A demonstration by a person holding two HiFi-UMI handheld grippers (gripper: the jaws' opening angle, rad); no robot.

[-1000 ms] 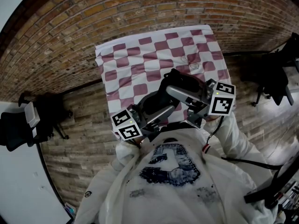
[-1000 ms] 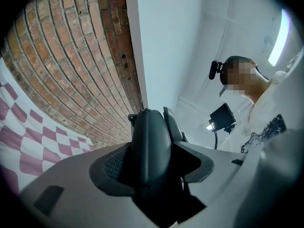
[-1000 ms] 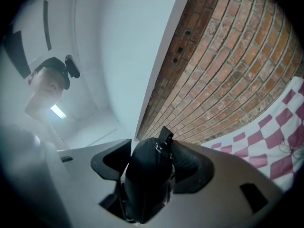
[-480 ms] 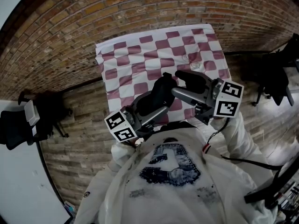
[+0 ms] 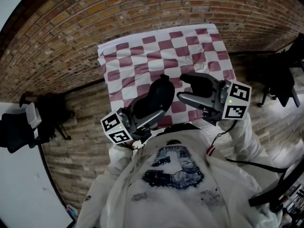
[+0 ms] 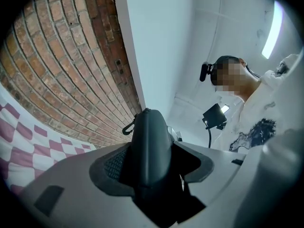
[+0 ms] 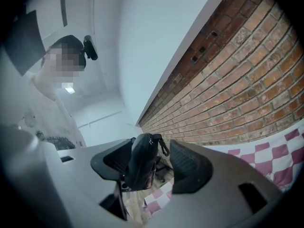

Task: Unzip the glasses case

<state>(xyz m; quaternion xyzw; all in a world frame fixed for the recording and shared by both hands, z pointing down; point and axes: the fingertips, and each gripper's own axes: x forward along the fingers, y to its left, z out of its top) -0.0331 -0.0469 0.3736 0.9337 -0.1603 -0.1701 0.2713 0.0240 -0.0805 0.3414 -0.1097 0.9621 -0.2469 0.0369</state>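
One glasses case (image 5: 157,98), dark and rounded, was held off the desk (image 5: 107,56), over the middle of its near edge. Its free end pointed toward the far edge. In the left gripper view the case (image 6: 149,148) stood up between the two ribbed pads with the zip pull (image 6: 127,127) hanging at its left side near the top.

The left gripper (image 5: 151,109) was clamped on the case's nearer end, with both pads pressed against its sides. The right gripper (image 5: 182,87) reached in from the right with its jaws spread wide and its tips just beside the case's far end. In the right gripper view the case (image 7: 141,160) showed between those jaws, with a clear gap at the right pad and the zip pull (image 7: 163,145) dangling in that gap. Whether the left pad touched the case could not be told.

A pink-and-white checked cloth (image 5: 137,61) covered the whole desk. The person's white top with a blue print (image 5: 173,167) filled the lower part of the head view. A black office chair (image 5: 19,127) stood well off the desk's left edge.
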